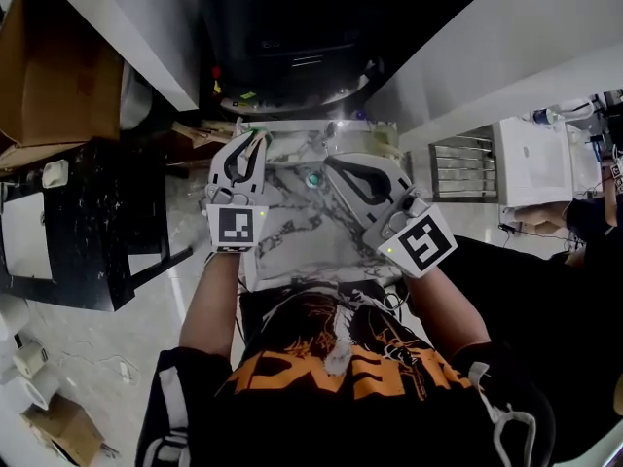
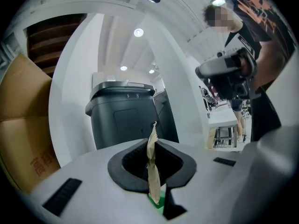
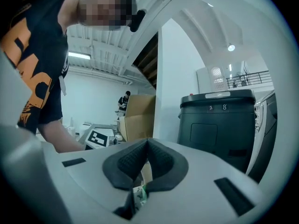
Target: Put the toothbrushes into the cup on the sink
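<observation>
left gripper (image 1: 255, 140) and right gripper (image 1: 332, 164) side by side above countertop (image 1: 302, 233); packet (image 2: 152, 168) upright between left gripper's jaws; bin (image 2: 124, 118) out ahead of both; cardboard box (image 2: 22, 125) off left gripper's left, right gripper on its right.

Head view: steeply down over marble sink (image 1: 292, 246). Gripper views: close behind jaws, facing outward; both share grey bin (image 2: 122, 118).

Dark grey bin (image 2: 124, 115) near a cardboard box (image 2: 21, 125)
</observation>
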A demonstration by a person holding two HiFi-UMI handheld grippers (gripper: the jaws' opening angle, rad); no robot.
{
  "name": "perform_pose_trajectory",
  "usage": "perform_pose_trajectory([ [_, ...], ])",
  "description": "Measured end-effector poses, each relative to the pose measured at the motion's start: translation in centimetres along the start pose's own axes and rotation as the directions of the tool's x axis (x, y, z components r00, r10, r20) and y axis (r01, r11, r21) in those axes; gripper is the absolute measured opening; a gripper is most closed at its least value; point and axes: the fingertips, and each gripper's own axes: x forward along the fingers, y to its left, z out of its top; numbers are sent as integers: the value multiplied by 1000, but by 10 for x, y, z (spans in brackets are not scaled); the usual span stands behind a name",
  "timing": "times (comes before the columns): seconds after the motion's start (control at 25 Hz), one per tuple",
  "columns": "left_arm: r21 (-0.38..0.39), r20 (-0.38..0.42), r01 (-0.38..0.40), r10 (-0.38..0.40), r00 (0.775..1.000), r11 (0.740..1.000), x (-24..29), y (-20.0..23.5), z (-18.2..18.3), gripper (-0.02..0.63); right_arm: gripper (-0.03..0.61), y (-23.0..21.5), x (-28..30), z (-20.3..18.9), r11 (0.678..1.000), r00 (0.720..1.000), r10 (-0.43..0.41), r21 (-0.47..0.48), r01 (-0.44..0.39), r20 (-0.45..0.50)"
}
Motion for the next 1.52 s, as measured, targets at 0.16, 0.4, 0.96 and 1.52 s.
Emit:
perform_pose_trajectory([
  [0.16,-4,-34,6,-6,999,1000,14,4,-30,40,14,-3,0,-4,1000,999,-23,-2,23,-30],
  [0.4,-30,-78,29,-31,996,999,27,-3,-69,40,14,-9,-4,-12,999,997,-53,1,53,-54],
  [0.96,-42,-96,38,-42,994,998,36,-11,-82,195,14,-13,-26,-12,996,995,-83,3,84,-53],
  [1.52,-77,137,135,-123,983,988,-12,-45,66,225,14,-16,-64,10,995,994,-99,16,98,53],
])
